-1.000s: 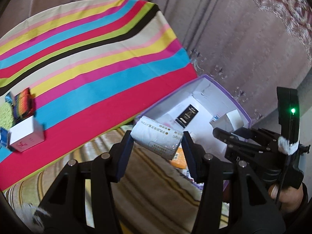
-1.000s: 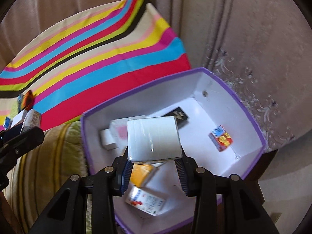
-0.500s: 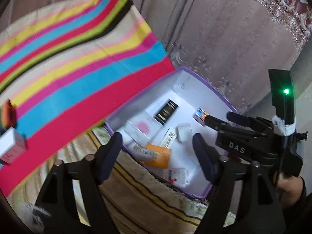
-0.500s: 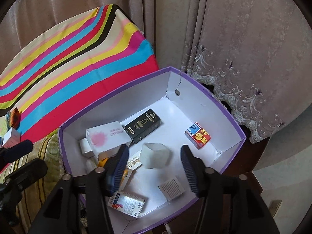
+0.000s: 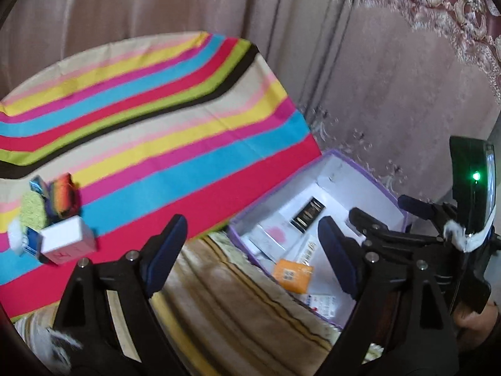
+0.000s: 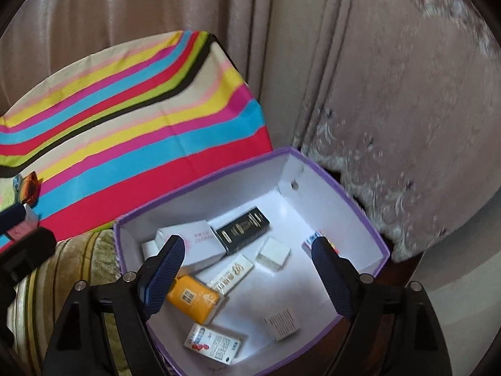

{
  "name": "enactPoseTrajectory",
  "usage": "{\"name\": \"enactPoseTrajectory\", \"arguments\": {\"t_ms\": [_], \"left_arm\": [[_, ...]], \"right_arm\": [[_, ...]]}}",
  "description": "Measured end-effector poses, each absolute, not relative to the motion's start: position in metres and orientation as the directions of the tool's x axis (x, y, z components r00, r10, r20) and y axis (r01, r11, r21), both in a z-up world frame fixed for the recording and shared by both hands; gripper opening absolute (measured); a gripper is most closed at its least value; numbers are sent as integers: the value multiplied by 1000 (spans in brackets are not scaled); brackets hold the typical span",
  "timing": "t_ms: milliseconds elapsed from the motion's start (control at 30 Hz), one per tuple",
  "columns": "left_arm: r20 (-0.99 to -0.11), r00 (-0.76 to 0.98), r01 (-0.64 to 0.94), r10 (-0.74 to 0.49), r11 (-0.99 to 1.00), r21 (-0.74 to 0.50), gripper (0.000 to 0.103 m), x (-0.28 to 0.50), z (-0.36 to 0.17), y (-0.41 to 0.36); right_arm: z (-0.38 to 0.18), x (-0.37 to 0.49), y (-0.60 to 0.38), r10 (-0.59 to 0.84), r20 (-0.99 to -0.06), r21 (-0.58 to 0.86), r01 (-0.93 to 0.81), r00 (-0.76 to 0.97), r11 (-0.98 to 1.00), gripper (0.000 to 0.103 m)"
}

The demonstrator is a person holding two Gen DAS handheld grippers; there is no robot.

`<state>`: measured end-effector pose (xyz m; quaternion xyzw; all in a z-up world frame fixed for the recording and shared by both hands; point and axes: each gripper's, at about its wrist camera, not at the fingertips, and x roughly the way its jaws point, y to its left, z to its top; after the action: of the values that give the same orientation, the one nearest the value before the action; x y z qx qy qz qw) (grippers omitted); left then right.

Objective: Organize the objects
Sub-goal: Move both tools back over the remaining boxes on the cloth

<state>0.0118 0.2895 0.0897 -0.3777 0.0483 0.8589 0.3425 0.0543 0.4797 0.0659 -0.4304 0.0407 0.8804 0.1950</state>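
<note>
Releasing is the step in hand: the left tool (image 5: 250, 244) and right tool (image 6: 247, 266) are both opening with nothing between their jaws, so lift them straight clear of the purple box (image 6: 380, 235), where the small cartons (image 6: 194, 297) now lie. More packets (image 5: 67, 244) wait on the striped cloth (image 5: 156, 144), which covers what may be a bed, with curtains (image 6: 391, 94) close behind.
</note>
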Motion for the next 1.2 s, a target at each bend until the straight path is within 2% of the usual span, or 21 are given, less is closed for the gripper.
{"name": "enactPoseTrajectory", "arguments": {"t_ms": [167,267,333,467,567,833,1200], "left_arm": [[-672,-570,-570,473,-816,-91,92,11,94,261],[-680,-579,-516,450,-848,-122,92,3,89,235],[-693,-576,-465,433,-871,-158,92,-4,83,214],[-706,-562,-378,432,-893,-245,92,-15,76,172],[-711,-556,-339,431,-898,-280,92,-18,71,148],[-718,-551,-219,425,-904,-368,92,-30,57,85],[-728,-495,-158,474,-873,-461,92,-70,31,25]], "right_arm": [[75,49,458,293,-748,-98,-338,-595,-936,84],[78,45,435,308,-707,-147,-293,-637,-945,84],[77,41,419,259,-723,-149,-221,-641,-964,84],[74,34,395,85,-765,-25,-103,-638,-994,84],[70,29,374,20,-781,9,-43,-624,-999,84],[60,21,312,-67,-796,-5,117,-602,-993,84],[53,4,261,-118,-816,12,187,-566,-982,84]]}}
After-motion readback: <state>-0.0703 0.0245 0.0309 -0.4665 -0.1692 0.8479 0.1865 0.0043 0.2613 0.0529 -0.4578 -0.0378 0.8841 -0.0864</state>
